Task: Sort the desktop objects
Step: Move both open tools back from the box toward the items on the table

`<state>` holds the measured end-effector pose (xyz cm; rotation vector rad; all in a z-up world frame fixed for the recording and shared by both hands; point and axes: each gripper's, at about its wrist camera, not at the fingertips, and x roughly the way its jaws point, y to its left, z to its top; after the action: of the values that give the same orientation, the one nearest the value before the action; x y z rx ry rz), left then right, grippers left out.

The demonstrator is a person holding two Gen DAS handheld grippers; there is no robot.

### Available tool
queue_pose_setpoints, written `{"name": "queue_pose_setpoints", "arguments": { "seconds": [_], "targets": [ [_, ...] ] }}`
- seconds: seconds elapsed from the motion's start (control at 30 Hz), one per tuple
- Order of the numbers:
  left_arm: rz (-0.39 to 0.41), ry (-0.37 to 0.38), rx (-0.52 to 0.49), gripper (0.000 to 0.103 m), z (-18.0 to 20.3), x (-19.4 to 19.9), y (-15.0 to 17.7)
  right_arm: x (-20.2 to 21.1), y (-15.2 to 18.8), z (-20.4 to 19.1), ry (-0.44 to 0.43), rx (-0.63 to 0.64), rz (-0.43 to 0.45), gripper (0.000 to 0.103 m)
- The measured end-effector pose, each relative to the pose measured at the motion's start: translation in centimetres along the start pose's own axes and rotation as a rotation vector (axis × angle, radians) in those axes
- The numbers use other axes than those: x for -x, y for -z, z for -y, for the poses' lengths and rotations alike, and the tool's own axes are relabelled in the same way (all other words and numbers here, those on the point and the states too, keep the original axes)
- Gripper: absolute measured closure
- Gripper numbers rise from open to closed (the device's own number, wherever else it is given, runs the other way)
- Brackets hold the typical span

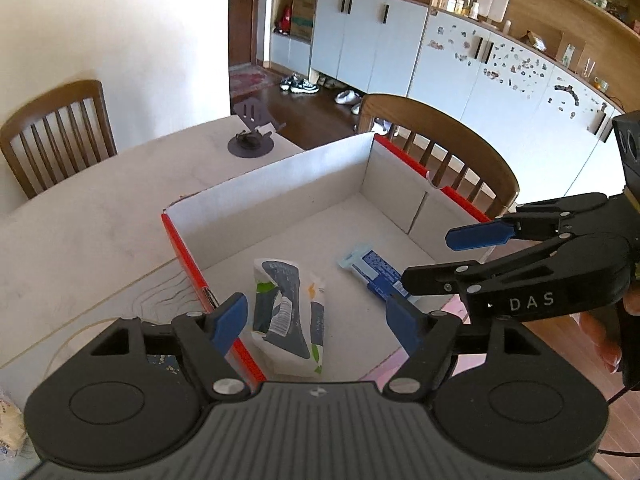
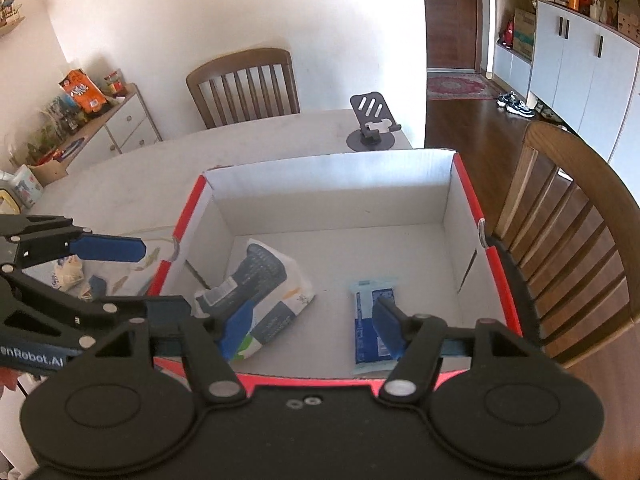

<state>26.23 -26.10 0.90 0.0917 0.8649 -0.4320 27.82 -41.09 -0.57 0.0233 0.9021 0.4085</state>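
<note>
Inside the red-edged cardboard box (image 2: 460,184), on its floor: one white-and-grey soft pack (image 2: 260,280), slumped toward the left wall; one blue flat packet (image 2: 366,300), lying flat beside it, apart. Both appear deposited as sorted. Above the box's near rim: left gripper (image 1: 316,320) and right gripper (image 2: 308,320), fingers spread, grasping nothing. Box walls stand tall; far half of the box floor is bare. Left of the box, on the desk (image 2: 240,136): more small packets (image 2: 70,274), presumably unsorted.
</note>
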Motion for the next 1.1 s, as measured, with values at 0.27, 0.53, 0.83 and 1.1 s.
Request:
{"name": "queue_pose_setpoints", "arguments": {
  "seconds": [0.27, 0.53, 0.83, 1.1],
  "targets": [
    [0.071, 0.038, 0.092, 0.007, -1.2, 2.7, 2.2, 1.2, 1.0, -1.0, -0.023, 0.007, 0.031, 0.036],
    [0.115, 0.032, 0.148, 0.0, -3.2, 5.7, 5.0, 2.0, 2.5, -3.5, -0.042, 0.017, 0.056, 0.032],
    [0.136, 0.01, 0.141, 0.0, -5.9, 9.5, 9.0, 2.8, 4.2, -8.0, -0.027, 0.015, 0.094, 0.023],
    [0.14, 0.002, 0.14, 0.0, -9.3, 12.6, 12.7, 2.3, 5.7, -13.4, -0.051, 0.022, 0.099, 0.023]
  ]
}}
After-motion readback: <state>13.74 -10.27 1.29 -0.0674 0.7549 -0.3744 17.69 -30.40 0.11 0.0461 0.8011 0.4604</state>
